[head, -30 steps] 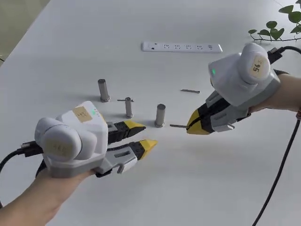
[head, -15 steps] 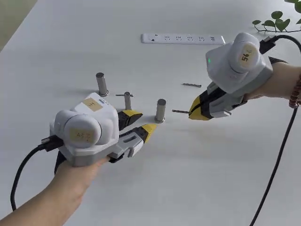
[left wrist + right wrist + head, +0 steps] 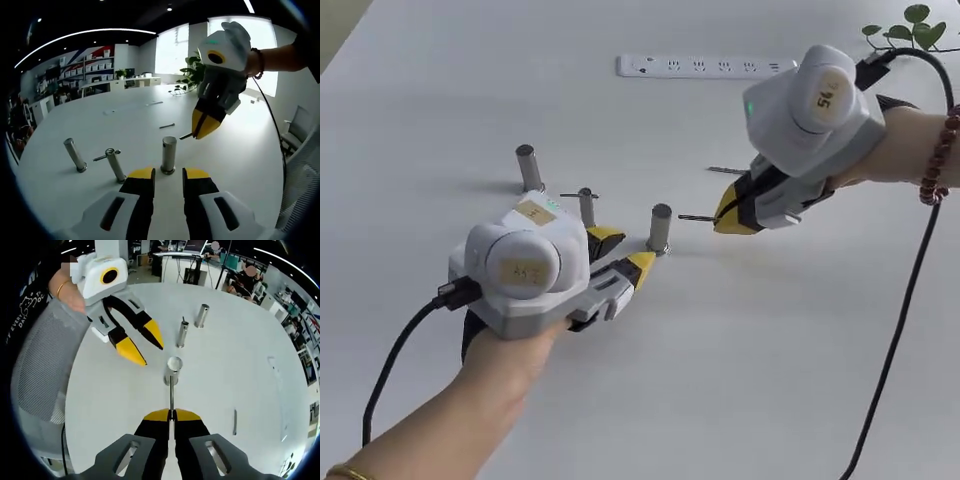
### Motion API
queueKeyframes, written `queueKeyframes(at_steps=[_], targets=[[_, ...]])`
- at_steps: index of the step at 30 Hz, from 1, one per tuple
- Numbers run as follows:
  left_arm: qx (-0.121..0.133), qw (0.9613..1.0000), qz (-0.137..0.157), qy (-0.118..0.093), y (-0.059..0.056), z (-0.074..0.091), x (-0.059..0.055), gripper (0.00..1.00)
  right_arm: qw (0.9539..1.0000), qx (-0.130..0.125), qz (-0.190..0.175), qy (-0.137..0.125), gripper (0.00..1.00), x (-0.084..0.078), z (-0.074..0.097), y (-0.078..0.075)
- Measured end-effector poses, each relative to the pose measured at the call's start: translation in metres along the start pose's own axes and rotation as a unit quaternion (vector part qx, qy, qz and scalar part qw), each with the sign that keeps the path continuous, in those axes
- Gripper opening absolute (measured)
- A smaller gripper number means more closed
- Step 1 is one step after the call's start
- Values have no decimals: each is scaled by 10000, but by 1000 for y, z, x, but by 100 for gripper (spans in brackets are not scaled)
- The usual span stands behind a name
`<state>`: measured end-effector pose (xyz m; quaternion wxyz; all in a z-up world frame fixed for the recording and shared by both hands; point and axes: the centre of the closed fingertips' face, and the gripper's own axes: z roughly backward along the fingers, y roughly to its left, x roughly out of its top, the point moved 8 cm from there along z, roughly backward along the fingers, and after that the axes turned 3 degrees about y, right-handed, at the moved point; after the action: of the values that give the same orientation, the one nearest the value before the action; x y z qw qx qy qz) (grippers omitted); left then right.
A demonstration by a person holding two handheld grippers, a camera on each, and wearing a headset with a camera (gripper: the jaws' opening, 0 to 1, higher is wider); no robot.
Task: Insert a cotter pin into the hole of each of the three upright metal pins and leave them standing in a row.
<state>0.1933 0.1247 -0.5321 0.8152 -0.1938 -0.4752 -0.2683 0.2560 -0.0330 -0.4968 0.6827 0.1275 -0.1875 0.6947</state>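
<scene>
On the white table (image 3: 770, 350), at 12 o'clock from the left gripper (image 3: 626, 250): three upright metal pins in a row. One cotter pin (image 3: 106, 156) seen through the middle pin (image 3: 586, 207), so judged one of three done. Nothing through the far pin (image 3: 527, 167) at 10 o'clock, nor through the near pin (image 3: 660, 226) at 4 o'clock. Right gripper (image 3: 722, 222) at 3 o'clock from the near pin, jaws closed on a second cotter pin (image 3: 696, 217), tip very close, not yet inserted. Left gripper jaws narrowly apart, holding nothing, beside the same pin at 7 o'clock. Third cotter pin (image 3: 725, 170) lying loose at 1 o'clock, probably for the far pin.
</scene>
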Motion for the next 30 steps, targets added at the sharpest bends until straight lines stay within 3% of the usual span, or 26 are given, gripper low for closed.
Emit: queueKeyframes(at_steps=[13, 30], targets=[[-38, 9998, 197, 79, -2, -27, 2, 19, 10000, 25, 28, 9, 0, 1, -3, -5], [28, 9995, 319, 77, -3, -44, 3, 15, 9997, 120, 196, 21, 0, 6, -8, -9]])
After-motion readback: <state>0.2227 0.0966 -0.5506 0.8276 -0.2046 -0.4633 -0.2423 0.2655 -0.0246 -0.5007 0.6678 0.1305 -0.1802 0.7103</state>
